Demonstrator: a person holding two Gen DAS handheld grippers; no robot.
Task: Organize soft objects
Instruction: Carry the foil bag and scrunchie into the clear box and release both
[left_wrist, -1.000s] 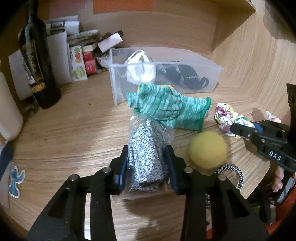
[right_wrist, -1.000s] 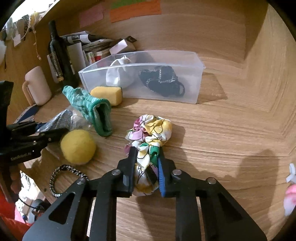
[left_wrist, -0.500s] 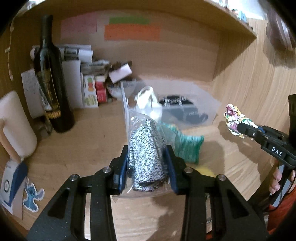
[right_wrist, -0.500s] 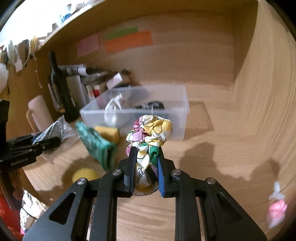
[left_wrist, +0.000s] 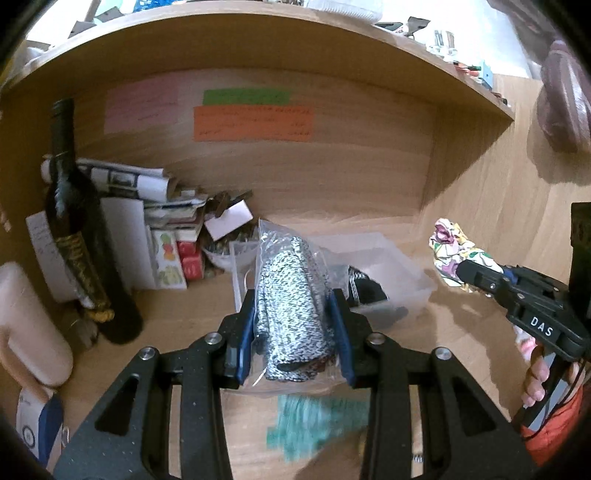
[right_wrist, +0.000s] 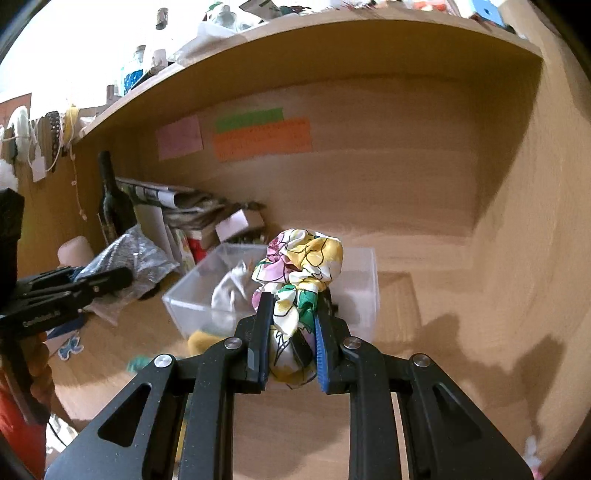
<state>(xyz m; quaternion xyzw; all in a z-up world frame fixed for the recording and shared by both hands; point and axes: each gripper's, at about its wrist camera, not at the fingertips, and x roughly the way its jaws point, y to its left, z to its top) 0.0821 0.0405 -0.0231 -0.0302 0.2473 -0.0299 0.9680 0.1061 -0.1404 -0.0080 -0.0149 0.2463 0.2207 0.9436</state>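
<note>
My left gripper (left_wrist: 293, 325) is shut on a clear bag of speckled black-and-white knit (left_wrist: 291, 295) and holds it in the air in front of the clear plastic bin (left_wrist: 413, 273). My right gripper (right_wrist: 290, 332) is shut on a floral fabric scrunchie (right_wrist: 301, 258) and holds it above the near edge of the bin (right_wrist: 364, 280). The bin holds a white cloth (right_wrist: 231, 295) and a dark item (left_wrist: 364, 284). A green knit glove (left_wrist: 314, 421) lies on the desk below the left gripper. The scrunchie also shows in the left wrist view (left_wrist: 452, 254).
A dark wine bottle (left_wrist: 85, 236) stands at the left with papers and small boxes (left_wrist: 162, 240) behind it. A pale mug (left_wrist: 26, 325) is at far left. A yellow sponge (right_wrist: 203, 339) lies by the bin. A shelf (left_wrist: 258, 40) runs overhead.
Both grippers have risen from the desk with their items and moved toward the bin. The glove and yellow ball have dropped below the views.
</note>
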